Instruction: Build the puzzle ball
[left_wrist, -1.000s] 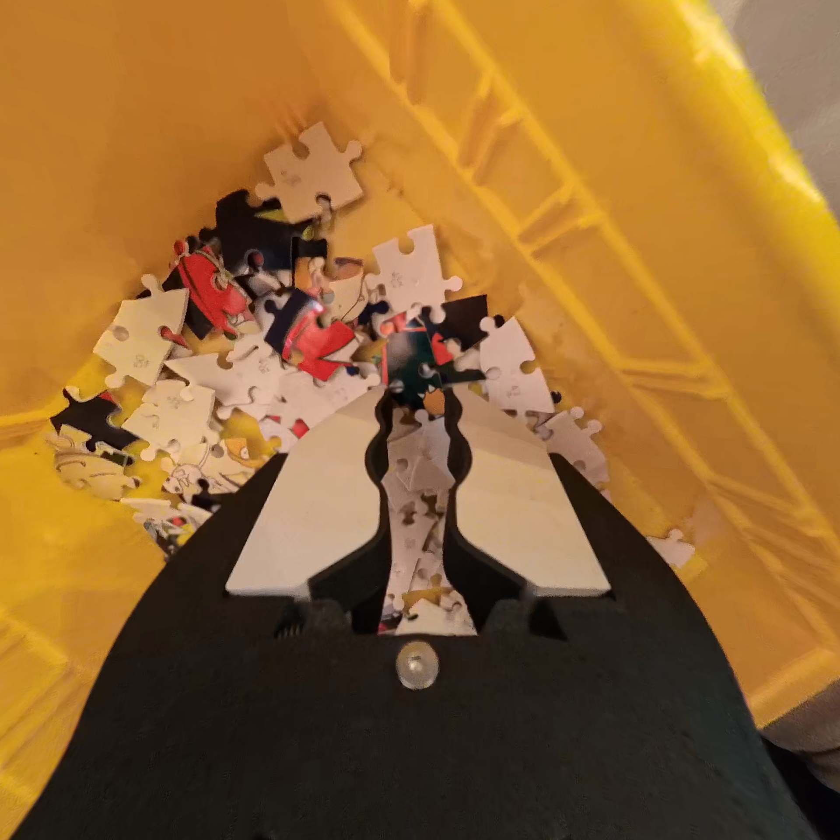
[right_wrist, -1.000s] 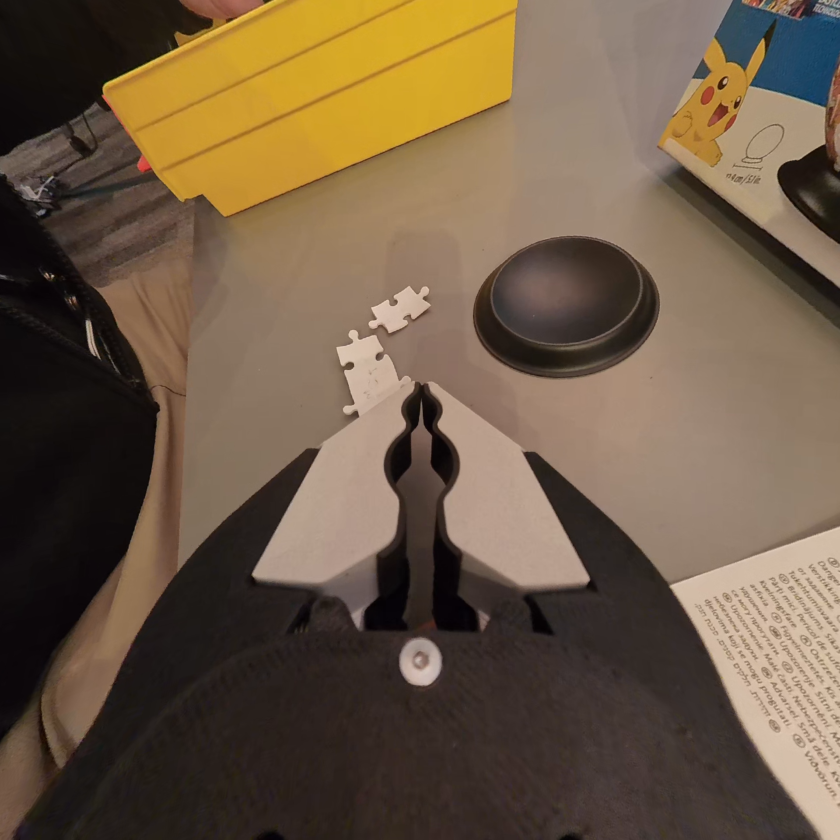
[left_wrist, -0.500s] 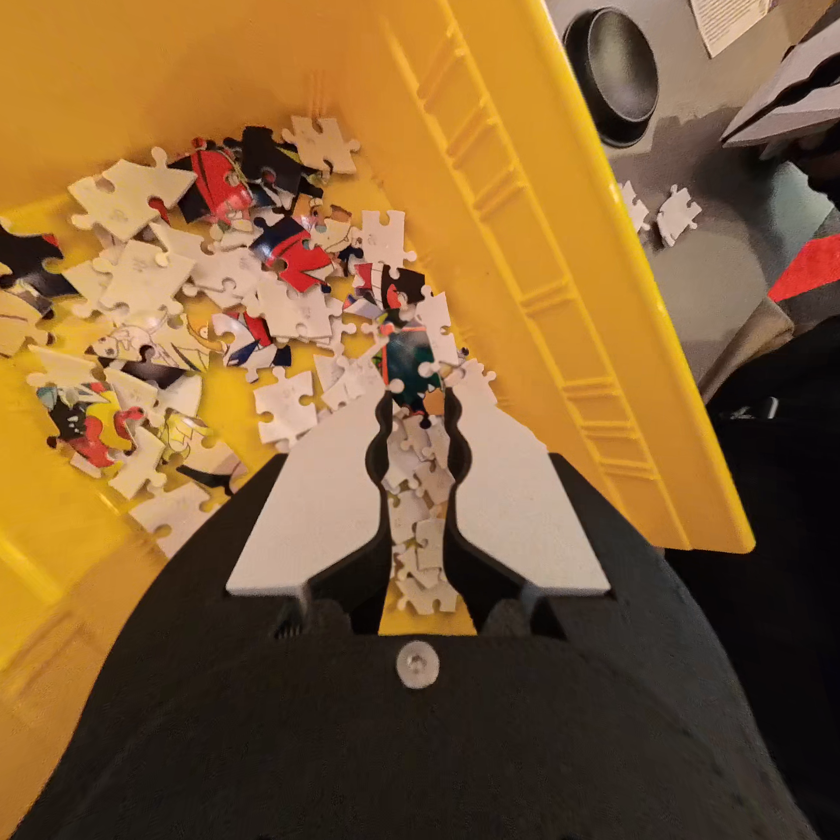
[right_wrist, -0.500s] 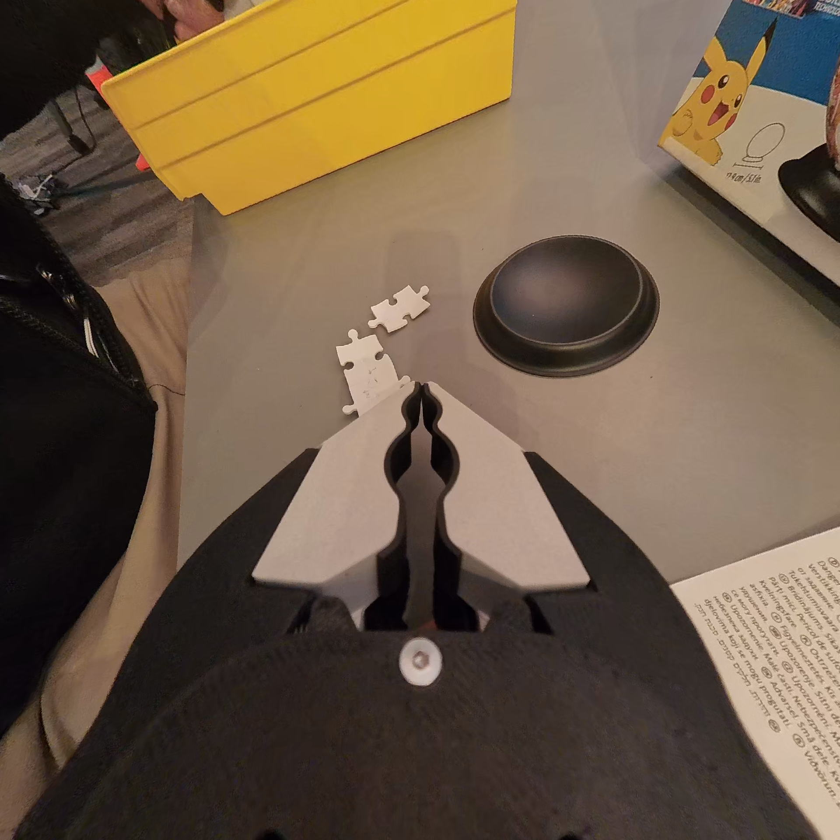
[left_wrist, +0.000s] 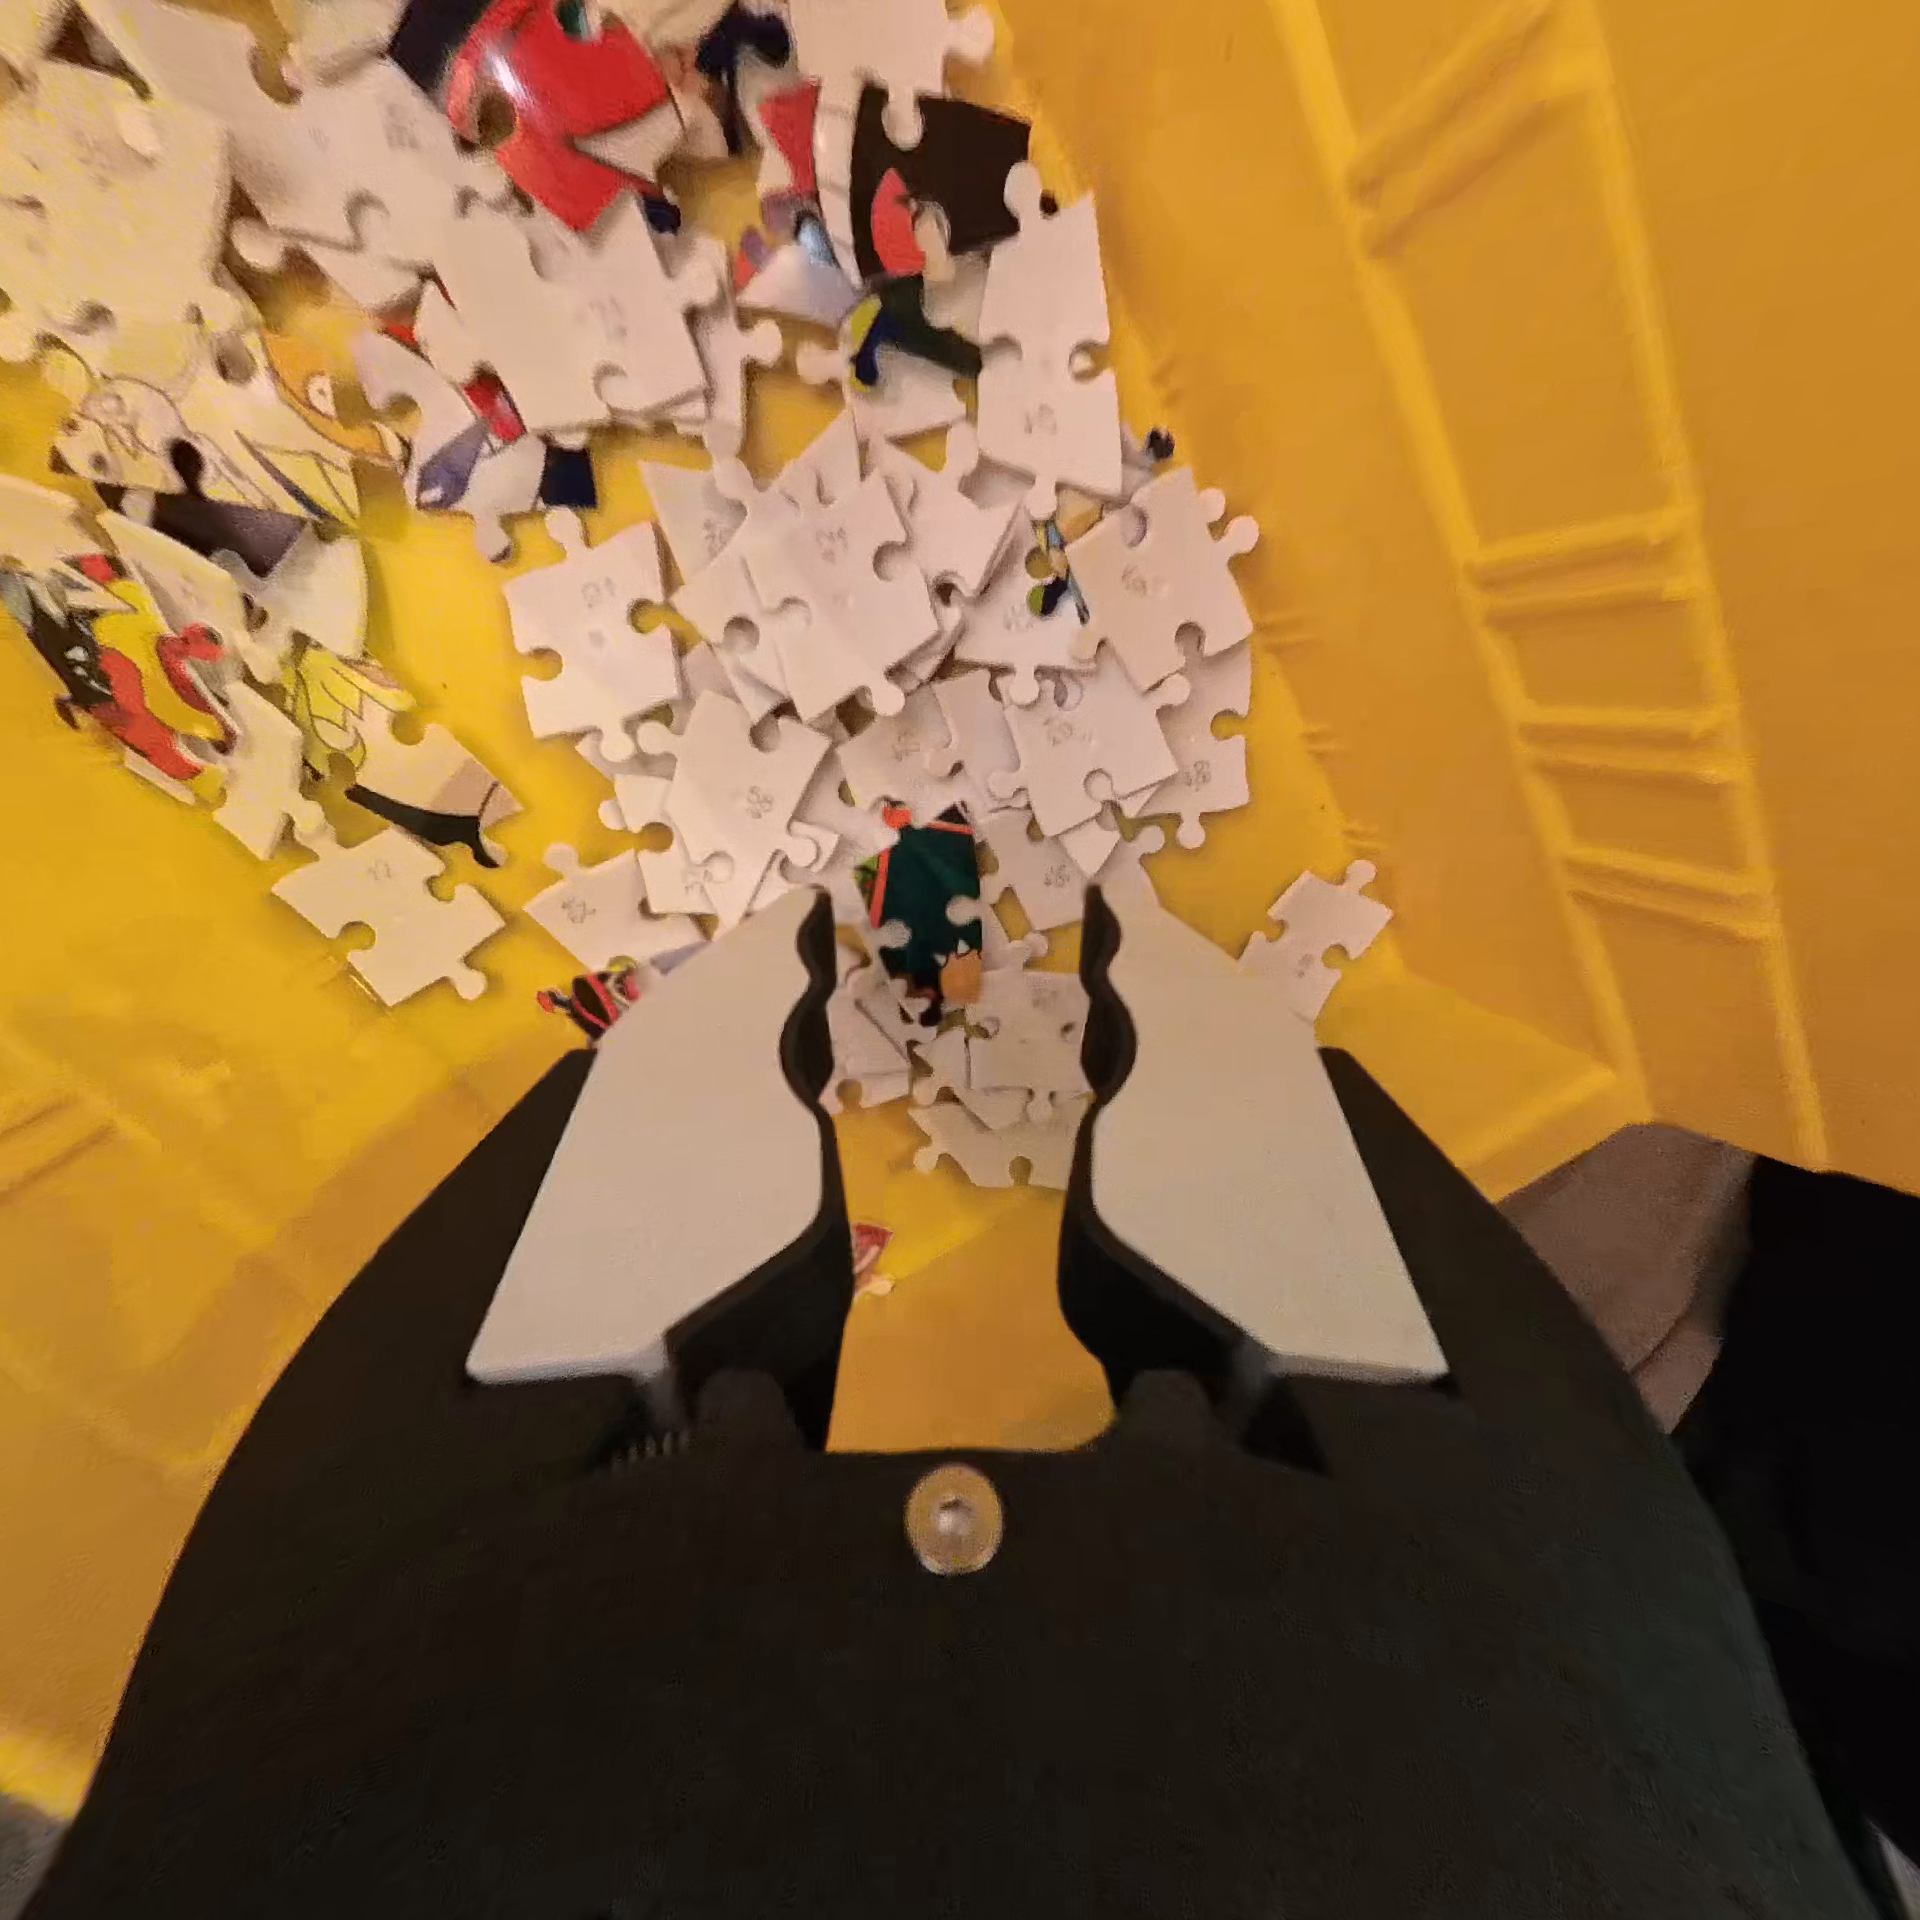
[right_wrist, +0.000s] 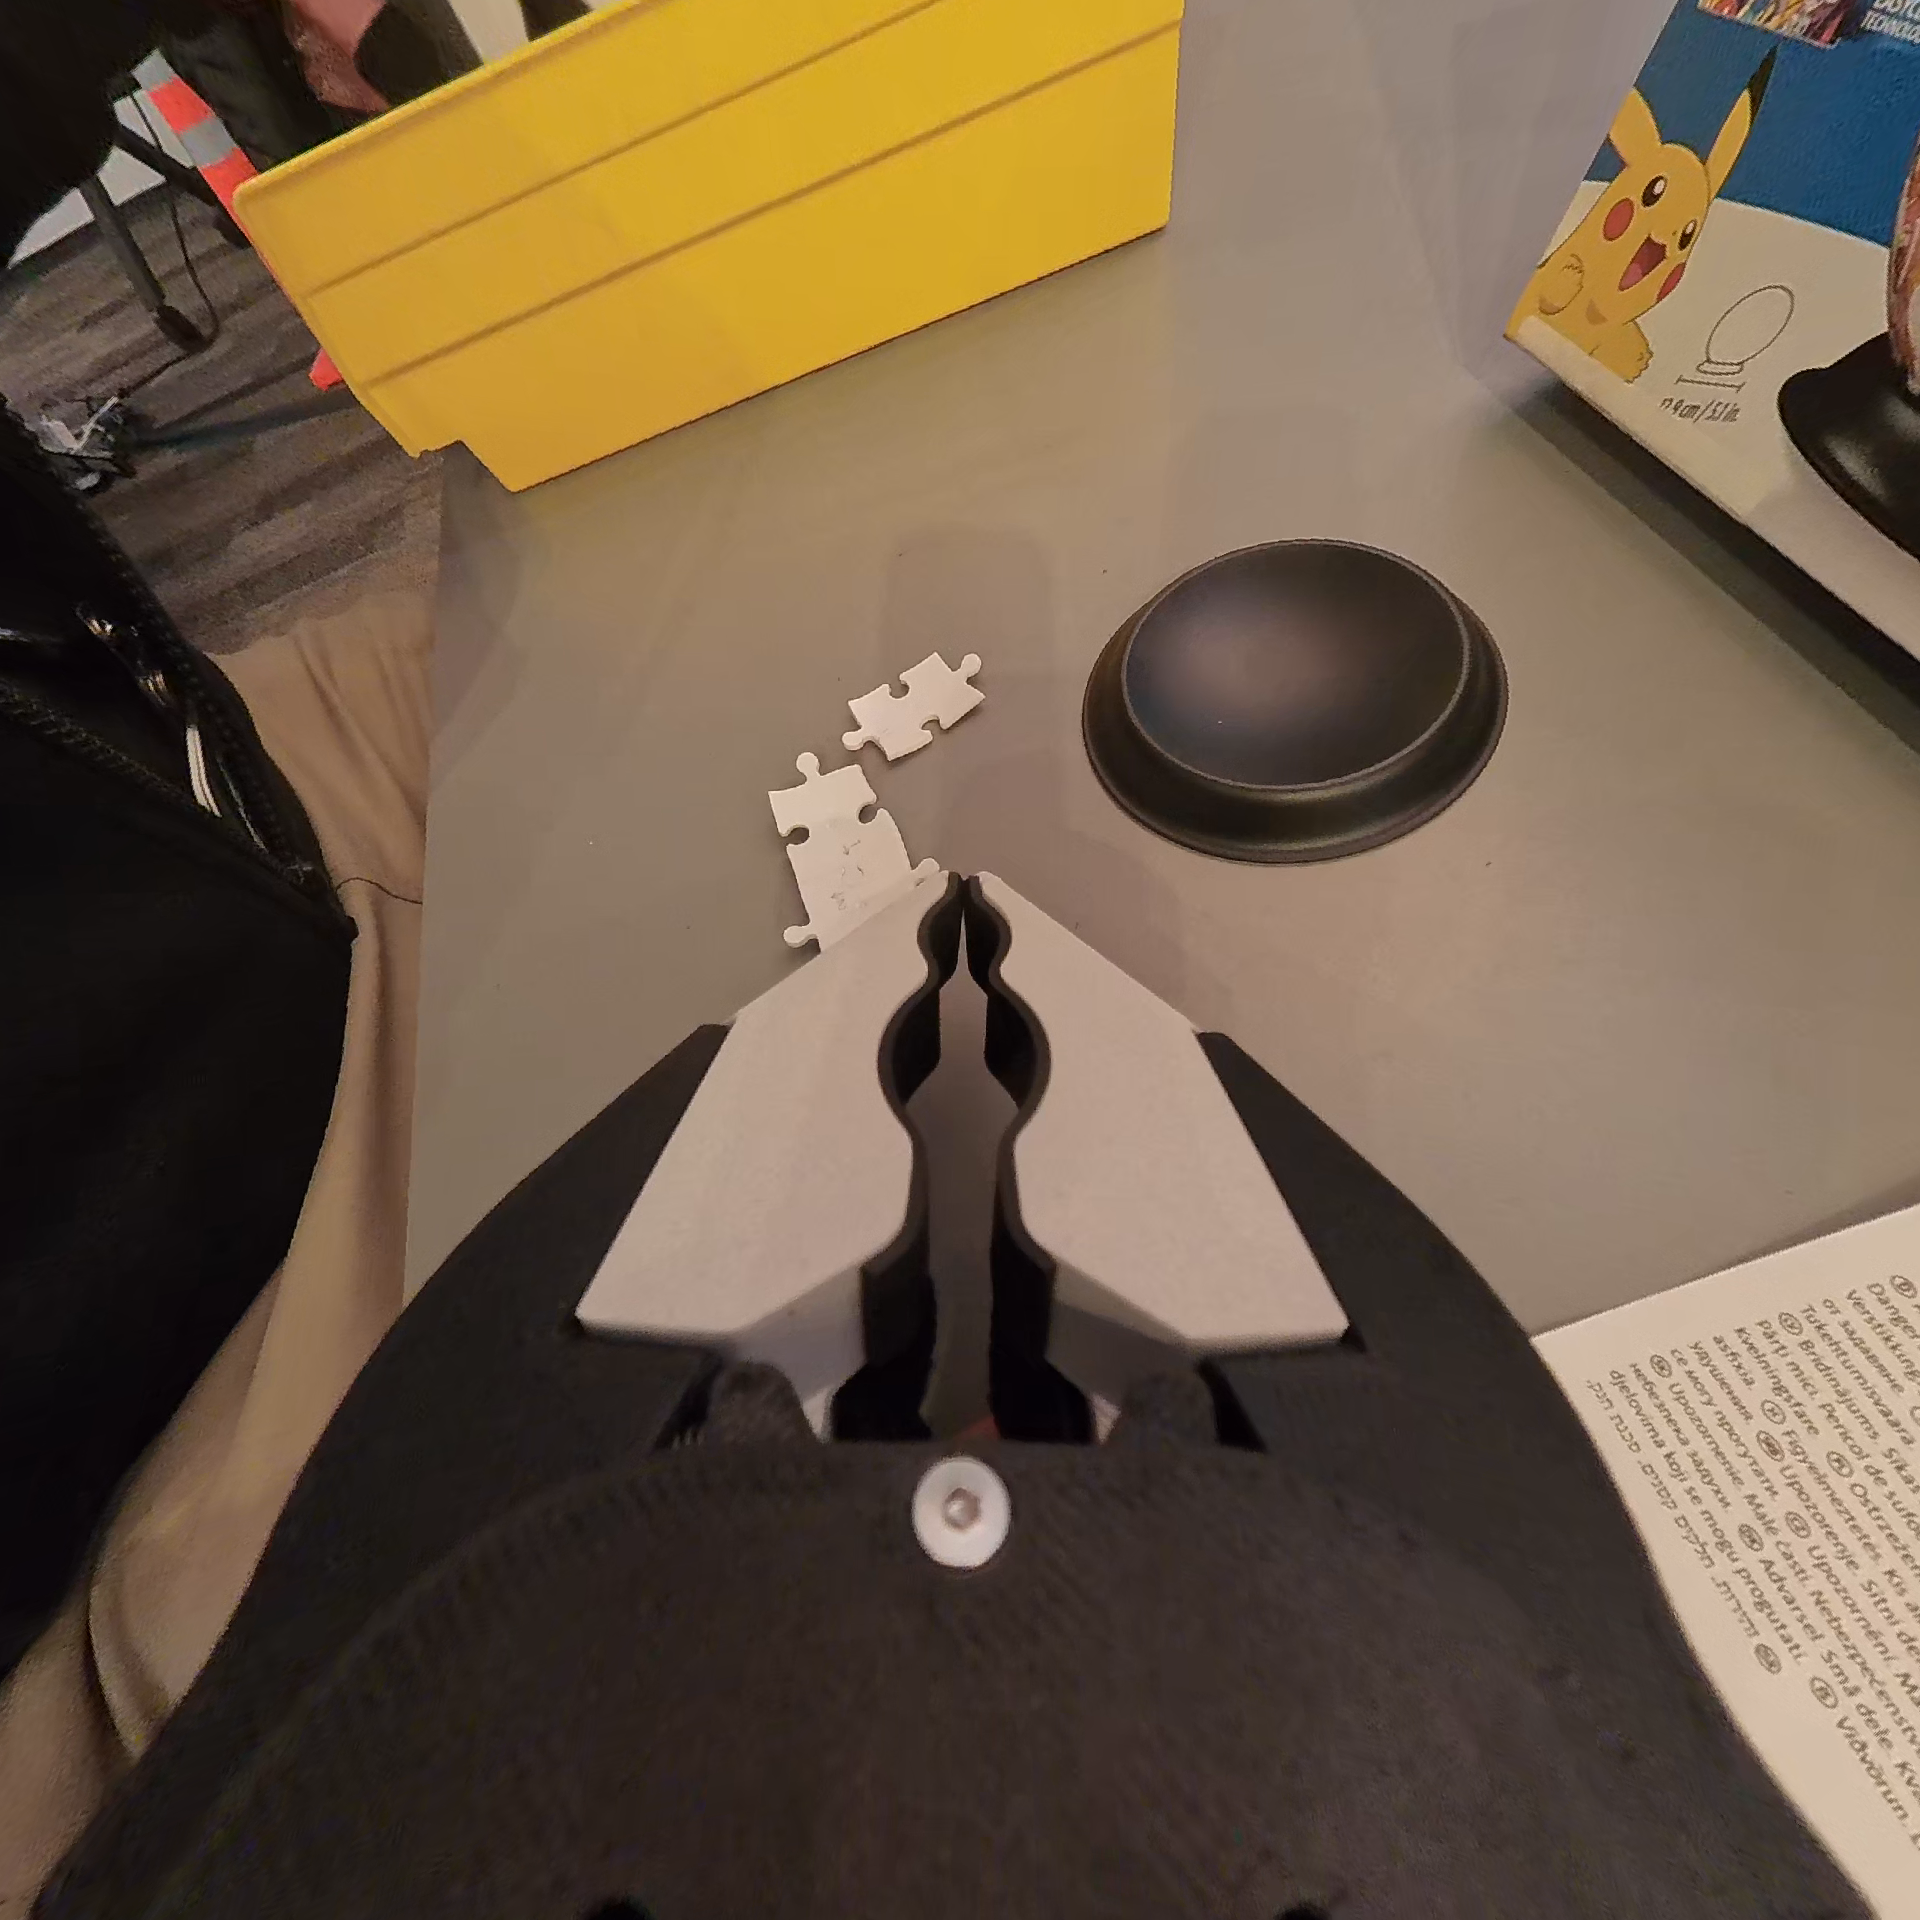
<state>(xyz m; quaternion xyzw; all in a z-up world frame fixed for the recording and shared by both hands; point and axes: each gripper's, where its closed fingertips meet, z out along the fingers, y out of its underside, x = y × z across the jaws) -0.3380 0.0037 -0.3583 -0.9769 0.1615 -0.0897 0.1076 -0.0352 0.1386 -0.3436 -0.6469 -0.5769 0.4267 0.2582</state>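
My left gripper (left_wrist: 956, 896) is open inside the yellow bin (left_wrist: 1507, 416), low over a pile of puzzle pieces (left_wrist: 831, 623), most of them white side up. A dark green piece (left_wrist: 920, 883) lies between the spread fingertips, and neither pad touches it. My right gripper (right_wrist: 961, 881) is shut, with nothing visible between its tips, just above the grey table (right_wrist: 1351, 1039). Two white pieces lie on the table ahead of it, one (right_wrist: 836, 852) beside its left fingertip and one (right_wrist: 914, 707) farther off. A black round stand (right_wrist: 1294, 696) sits to the right of them.
The yellow bin also shows in the right wrist view (right_wrist: 727, 229), at the table's far left. The puzzle box (right_wrist: 1714, 208) stands at the far right, and an instruction sheet (right_wrist: 1766, 1455) lies at the near right. A person's clothing (right_wrist: 156, 935) is along the table's left edge.
My left gripper held the dark green piece at its tips, moved down closer to the pile and opened. The piece has left the grasp. The right gripper has not moved.
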